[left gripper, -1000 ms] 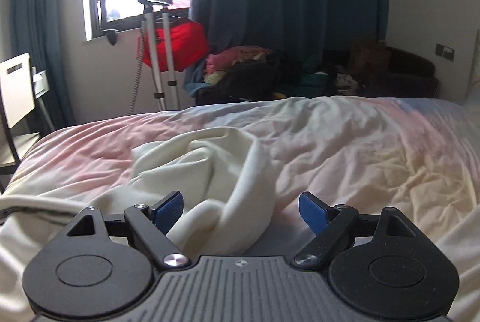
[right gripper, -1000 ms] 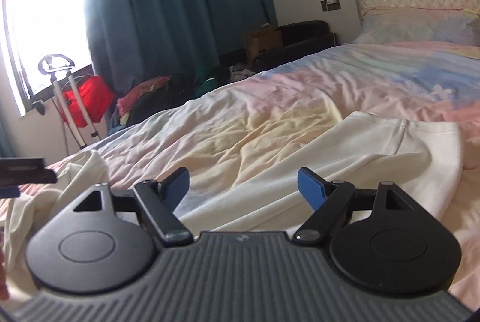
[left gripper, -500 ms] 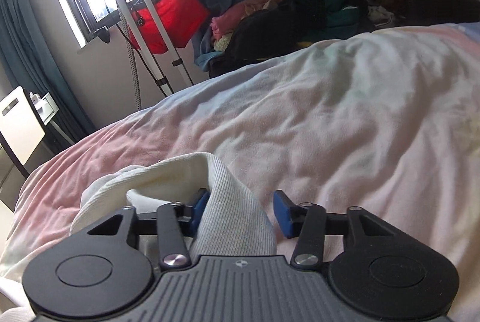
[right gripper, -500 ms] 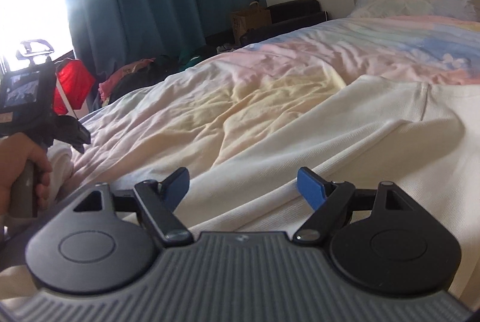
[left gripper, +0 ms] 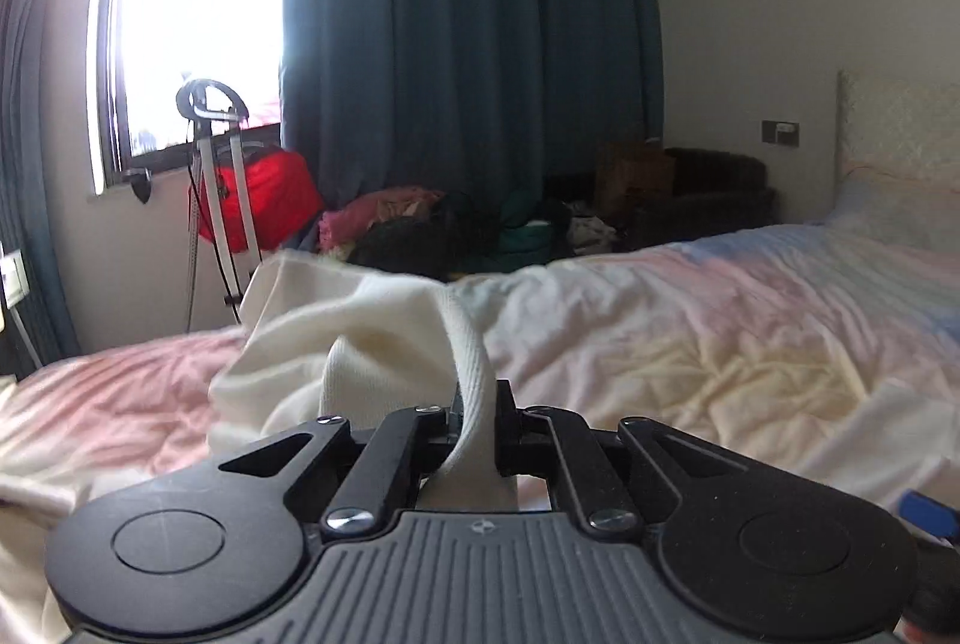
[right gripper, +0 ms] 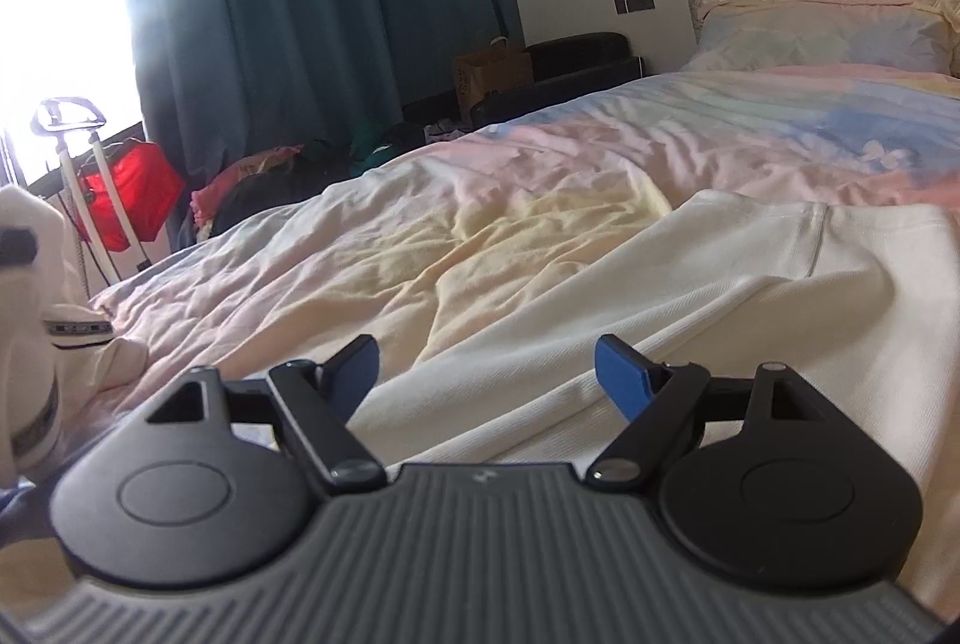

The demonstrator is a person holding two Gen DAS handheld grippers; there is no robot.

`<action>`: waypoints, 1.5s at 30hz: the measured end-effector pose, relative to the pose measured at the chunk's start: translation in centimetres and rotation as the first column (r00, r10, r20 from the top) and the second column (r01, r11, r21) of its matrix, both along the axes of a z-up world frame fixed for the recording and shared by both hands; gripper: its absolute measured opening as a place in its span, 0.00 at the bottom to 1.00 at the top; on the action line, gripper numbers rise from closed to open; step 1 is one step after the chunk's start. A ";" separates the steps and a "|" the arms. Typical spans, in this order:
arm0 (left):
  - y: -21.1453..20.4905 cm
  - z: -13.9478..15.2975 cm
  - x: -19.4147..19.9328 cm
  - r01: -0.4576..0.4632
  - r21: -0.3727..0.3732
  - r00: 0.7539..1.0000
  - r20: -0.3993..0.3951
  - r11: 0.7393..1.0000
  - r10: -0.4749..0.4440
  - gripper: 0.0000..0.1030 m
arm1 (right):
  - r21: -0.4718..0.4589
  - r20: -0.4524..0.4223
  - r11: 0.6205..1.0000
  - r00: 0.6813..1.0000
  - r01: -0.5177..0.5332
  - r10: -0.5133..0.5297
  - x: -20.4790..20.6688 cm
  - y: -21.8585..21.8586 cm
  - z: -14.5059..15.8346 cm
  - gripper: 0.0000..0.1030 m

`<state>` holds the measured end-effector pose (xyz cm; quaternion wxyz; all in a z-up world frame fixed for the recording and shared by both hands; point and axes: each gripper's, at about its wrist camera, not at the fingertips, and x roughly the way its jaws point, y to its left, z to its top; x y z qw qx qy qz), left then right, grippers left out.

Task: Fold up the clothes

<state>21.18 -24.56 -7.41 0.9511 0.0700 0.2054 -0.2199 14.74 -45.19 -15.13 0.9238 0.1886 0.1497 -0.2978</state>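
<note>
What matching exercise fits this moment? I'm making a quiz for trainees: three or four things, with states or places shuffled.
Things:
1. left gripper
2. right gripper
3. cream garment
4. red bag

States or places:
A. under the window
B. open, holding nothing
C. spread on the bed
D. shut on a ribbed cream edge

Pairs: 1-D, 2-B, 3-C, 4-A

The bed [right gripper: 540, 224], covered by a wrinkled pastel sheet, is carrying a cream garment [right gripper: 720, 296] lying flat directly beneath and ahead of the right jaws, while a pillow [right gripper: 822, 44] is resting far beyond them at the headboard.
</note>
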 end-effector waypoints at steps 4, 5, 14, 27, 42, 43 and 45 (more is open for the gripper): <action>3.5 -2.5 -3.1 0.075 -0.023 0.989 -0.123 0.997 -0.077 0.16 | 0.010 -0.003 0.999 0.999 -0.048 0.048 -0.5 0.8 0.3 0.78; 4.6 -2.3 -4.0 0.084 -0.034 0.988 -0.126 0.996 -0.088 0.19 | 0.014 -0.001 0.997 0.998 -0.070 0.070 -0.6 1.1 0.4 0.78; 15.3 2.6 -11.1 -0.025 -0.104 0.991 -0.132 0.994 0.011 0.74 | 0.237 0.087 0.930 0.959 -0.281 0.268 -1.3 1.5 -0.1 0.79; 19.7 3.2 -12.7 -0.131 -0.130 0.991 -0.044 0.983 0.127 0.83 | 0.414 0.242 0.777 0.880 -0.474 0.408 1.2 0.3 0.9 0.60; 20.9 -0.4 -7.1 -0.202 -0.221 0.972 -0.169 0.954 0.166 0.84 | 0.313 -0.049 0.793 0.825 -0.523 0.563 25.9 1.2 0.4 0.60; 20.8 -0.7 -6.8 -0.195 -0.225 0.973 -0.169 0.955 0.159 0.84 | 0.333 -0.047 0.783 0.821 -0.525 0.570 26.8 1.5 -0.3 0.57; 20.5 -1.2 -6.3 -0.187 -0.216 0.975 -0.159 0.958 0.155 0.84 | 0.380 -0.001 0.730 0.789 -0.568 0.614 28.2 2.2 -1.3 0.31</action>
